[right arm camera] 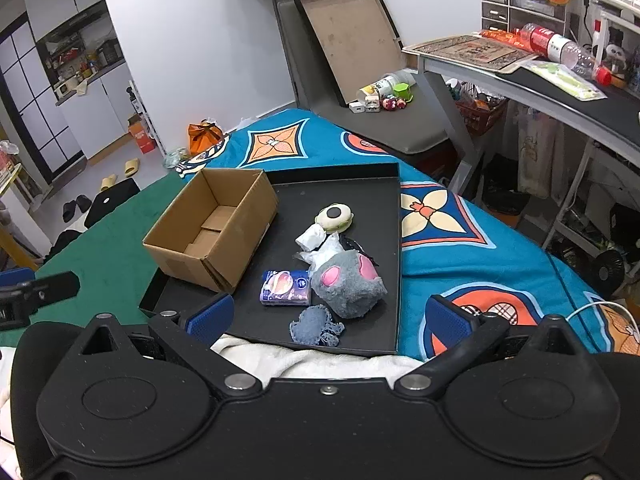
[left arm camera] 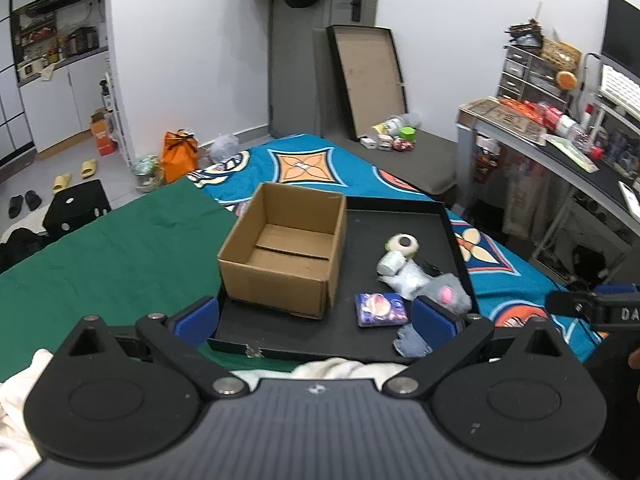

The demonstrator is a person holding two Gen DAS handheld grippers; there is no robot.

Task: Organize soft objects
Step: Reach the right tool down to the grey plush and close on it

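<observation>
Soft objects lie clustered on the right half of the shallow black tray [right arm camera: 394, 240] on the bed: grey plush ball with pink patches [right arm camera: 350, 282], flat denim scrap [right arm camera: 316, 326], purple tissue packet [right arm camera: 285, 288], white crumpled wrap [right arm camera: 316, 240] and cream round toy with a dark centre [right arm camera: 334, 217]. Open brown cardboard box [right arm camera: 208, 232] stands just beside them, nothing visible inside. Both the left gripper [left arm camera: 316, 318] and the right gripper [right arm camera: 328, 316] hover with jaws spread, holding nothing. You would do well to take the plush first, centred between the pads, lifting clear of the box wall. Packet and denim touch or nearly touch it and may drag along.
</observation>
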